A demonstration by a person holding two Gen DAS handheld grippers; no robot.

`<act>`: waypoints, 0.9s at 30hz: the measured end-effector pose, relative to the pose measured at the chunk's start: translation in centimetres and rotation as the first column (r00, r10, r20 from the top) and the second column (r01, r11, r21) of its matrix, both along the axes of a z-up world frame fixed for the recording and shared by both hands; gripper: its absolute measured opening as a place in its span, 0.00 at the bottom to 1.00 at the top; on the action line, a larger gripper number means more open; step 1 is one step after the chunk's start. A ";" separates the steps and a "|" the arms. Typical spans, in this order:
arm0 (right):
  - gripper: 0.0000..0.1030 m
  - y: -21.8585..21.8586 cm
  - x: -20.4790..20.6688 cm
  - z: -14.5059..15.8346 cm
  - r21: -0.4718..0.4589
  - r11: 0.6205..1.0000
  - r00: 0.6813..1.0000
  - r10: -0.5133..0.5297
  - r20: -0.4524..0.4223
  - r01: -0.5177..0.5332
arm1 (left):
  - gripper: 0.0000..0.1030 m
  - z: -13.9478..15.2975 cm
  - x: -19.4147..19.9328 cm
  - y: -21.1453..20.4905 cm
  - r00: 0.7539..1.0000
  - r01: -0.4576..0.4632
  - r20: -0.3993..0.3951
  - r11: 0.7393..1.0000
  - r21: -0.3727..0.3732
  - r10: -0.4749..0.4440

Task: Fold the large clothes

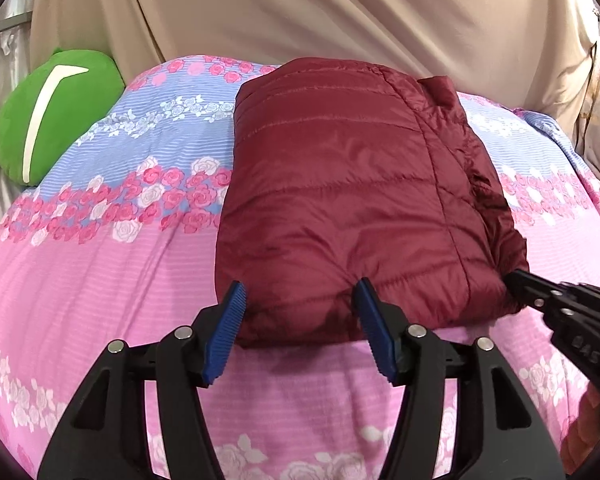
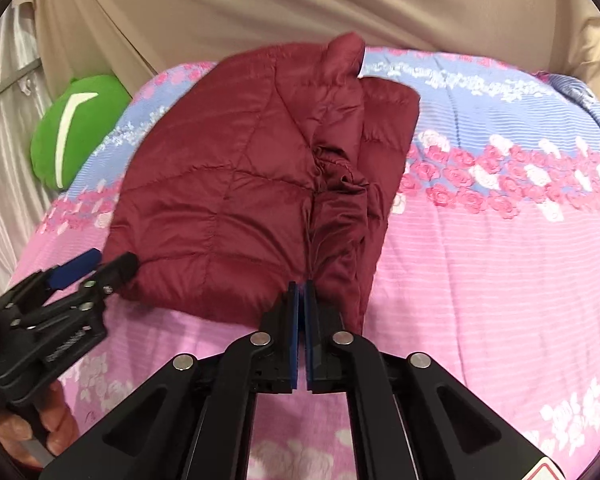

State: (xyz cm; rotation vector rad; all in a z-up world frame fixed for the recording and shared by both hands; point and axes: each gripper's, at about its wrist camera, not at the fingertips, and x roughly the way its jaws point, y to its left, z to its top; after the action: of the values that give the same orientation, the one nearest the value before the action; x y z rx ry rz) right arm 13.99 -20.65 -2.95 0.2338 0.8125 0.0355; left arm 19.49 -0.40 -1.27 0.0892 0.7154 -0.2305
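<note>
One garment: a maroon quilted puffer jacket, folded into a thick oblong bundle.
Long axis: running away from both cameras, near edge toward the grippers, far edge toward the beige drape.
Surface: shiny, stitched into puffy panels; smooth top layer on the left, bunched loose folds along the right side, a small flap poking up at the far end in the right wrist view.
Location: lying on the floral bedspread, pink near the cameras, blue striped farther off.
Left gripper: jaws apart, blue pads either side of the jacket's near edge, not pressing it.
Right gripper: jaws closed, pads nearly meeting, nothing visible between them, tips at the jacket's near right corner.
Hand: partly visible, gripping the left tool's handle.
Beyond: green cushion with a white stripe at the bed's far left.
</note>
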 end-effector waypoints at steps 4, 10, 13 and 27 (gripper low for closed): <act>0.03 -0.1 -1.7 -0.2 0.002 1.000 1.000 -0.023 0.011 0.023 | 0.54 -0.5 -0.9 -0.1 1.000 -0.008 -0.019 1.000 -0.013 0.008; 0.05 -1.2 -2.1 0.0 0.029 0.999 0.999 -0.040 0.023 0.039 | 0.54 -1.2 -1.3 0.4 0.998 -0.032 -0.057 0.998 -0.049 0.030; 0.06 -0.8 -0.4 -1.6 -0.010 1.000 0.999 -0.028 -0.016 0.028 | 0.54 -2.5 -0.8 0.6 0.994 -0.058 -0.090 0.997 -0.040 0.055; 0.41 0.1 -6.1 -3.7 -0.110 0.987 0.993 -0.121 -0.019 0.118 | 0.88 -3.9 -5.8 -0.6 0.995 -0.081 -0.059 0.995 -0.063 0.077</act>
State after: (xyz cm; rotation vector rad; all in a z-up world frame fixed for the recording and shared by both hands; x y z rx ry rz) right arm 7.92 -20.60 -6.65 0.1794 0.8225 -0.1244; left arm 13.71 -0.95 -5.13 -0.0080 0.7659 -0.1809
